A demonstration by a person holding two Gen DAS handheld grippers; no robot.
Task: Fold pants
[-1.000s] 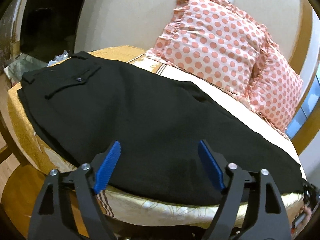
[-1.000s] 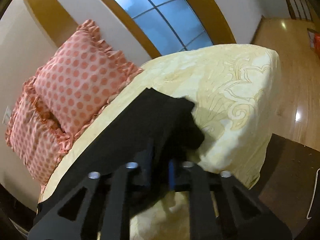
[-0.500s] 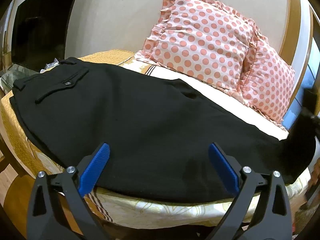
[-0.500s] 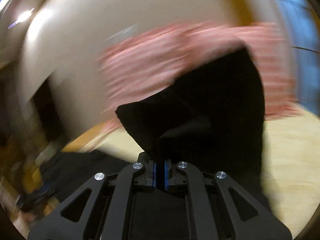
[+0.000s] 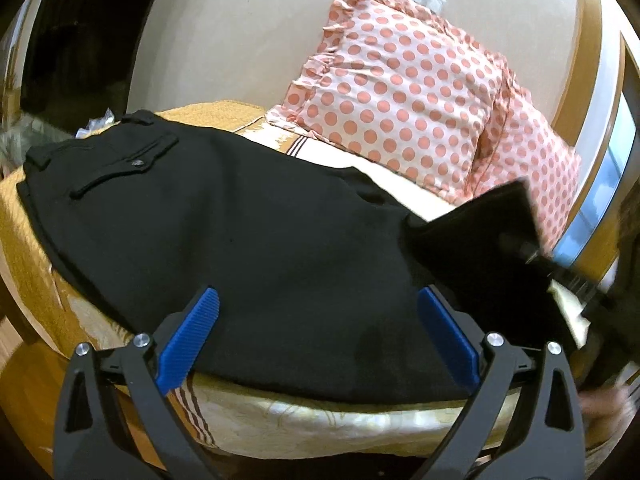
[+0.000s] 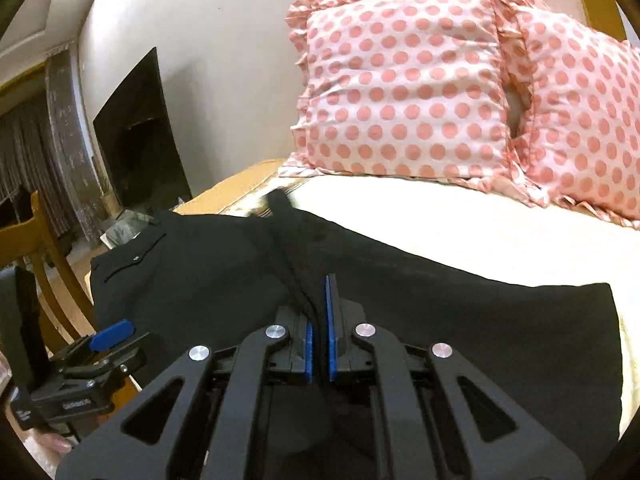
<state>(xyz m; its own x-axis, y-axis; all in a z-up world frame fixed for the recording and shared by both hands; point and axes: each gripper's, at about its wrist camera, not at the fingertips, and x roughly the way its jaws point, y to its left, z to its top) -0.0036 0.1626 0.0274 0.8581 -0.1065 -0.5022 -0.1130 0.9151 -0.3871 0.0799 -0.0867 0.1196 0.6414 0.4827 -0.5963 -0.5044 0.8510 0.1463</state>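
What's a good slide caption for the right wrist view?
Right gripper shut on the black pants, leg end lifted above the bed, polka-dot pillows behind.

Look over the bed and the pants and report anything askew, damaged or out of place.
Nothing looks damaged or spilled. The black pants lie flat across the bed, except the leg end, which the right tool has pinched and lifted over the rest, as a fold in progress would look. The two dotted pillows lean against the wall.
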